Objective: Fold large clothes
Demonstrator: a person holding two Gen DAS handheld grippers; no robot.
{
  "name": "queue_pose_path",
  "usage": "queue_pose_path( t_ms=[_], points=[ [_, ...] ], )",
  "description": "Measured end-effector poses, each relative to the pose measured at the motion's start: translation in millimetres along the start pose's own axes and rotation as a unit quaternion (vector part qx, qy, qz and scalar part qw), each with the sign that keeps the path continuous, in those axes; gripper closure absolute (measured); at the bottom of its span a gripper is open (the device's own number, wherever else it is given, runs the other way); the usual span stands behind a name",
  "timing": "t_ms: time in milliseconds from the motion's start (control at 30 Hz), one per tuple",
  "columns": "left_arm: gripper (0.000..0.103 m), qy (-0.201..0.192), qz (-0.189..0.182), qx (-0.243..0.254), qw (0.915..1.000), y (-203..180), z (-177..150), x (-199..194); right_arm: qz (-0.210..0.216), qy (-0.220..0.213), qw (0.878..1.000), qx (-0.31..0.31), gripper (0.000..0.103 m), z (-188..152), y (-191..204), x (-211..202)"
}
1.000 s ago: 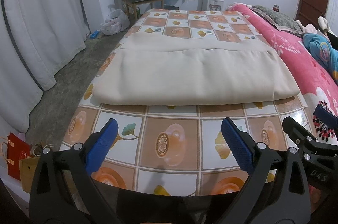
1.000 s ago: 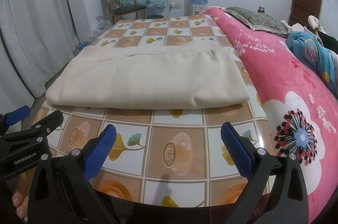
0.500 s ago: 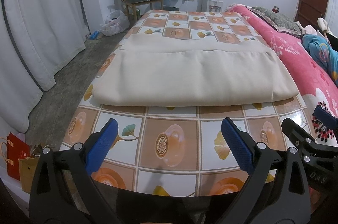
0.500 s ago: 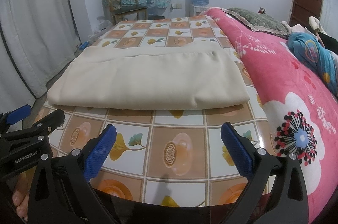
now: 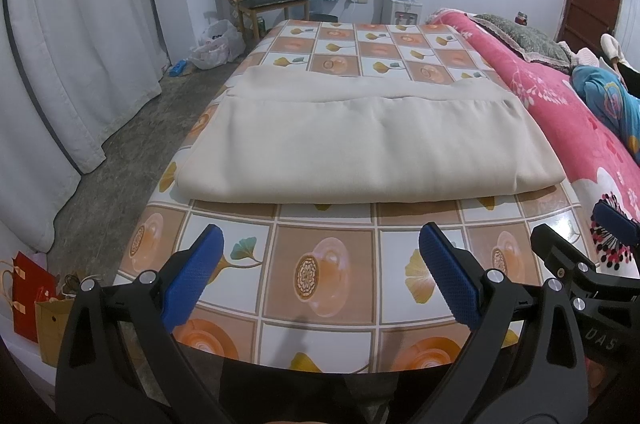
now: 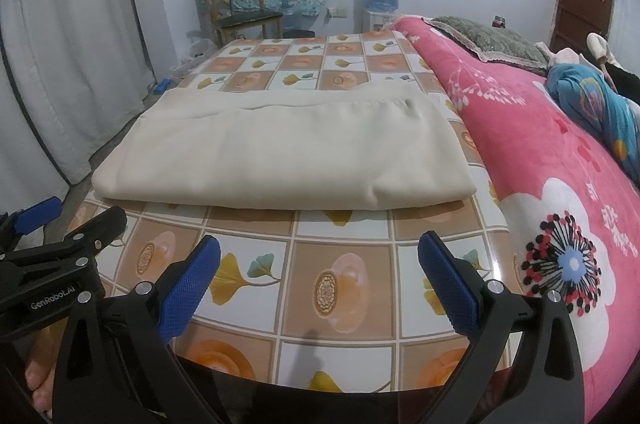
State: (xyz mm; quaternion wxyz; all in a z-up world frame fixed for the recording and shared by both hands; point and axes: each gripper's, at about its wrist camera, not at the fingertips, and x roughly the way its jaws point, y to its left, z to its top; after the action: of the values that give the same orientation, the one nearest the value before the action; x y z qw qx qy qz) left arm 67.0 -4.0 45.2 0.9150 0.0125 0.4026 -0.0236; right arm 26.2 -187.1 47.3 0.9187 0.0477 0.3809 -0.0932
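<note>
The cream cloth [image 5: 368, 140] is lying folded into a flat, smooth rectangle on the counter [image 5: 328, 264], which is wearing a glossy tiled-pattern cover. Both the left tongs [image 5: 320, 264] and the right tongs [image 6: 320, 268] are hovering with blue textured pads spread wide apart, gripping nothing, touching nothing, near the cloth's front fold. A fleecy pink blanket [image 6: 540, 128] is lying alongside.

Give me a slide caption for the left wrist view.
Open left gripper hovers before a folded cream cloth on the tile-patterned table.
</note>
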Motion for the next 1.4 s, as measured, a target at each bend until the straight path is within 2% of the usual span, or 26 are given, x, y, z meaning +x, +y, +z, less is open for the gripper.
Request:
queue_pose_path(
  t_ms=[1400],
  points=[
    [0.008, -0.001, 0.000, 0.000, 1.0000, -1.6, 0.4, 0.4, 0.003, 0.003, 1.000, 0.003, 0.007, -3.1, -0.6, 1.2]
  ],
)
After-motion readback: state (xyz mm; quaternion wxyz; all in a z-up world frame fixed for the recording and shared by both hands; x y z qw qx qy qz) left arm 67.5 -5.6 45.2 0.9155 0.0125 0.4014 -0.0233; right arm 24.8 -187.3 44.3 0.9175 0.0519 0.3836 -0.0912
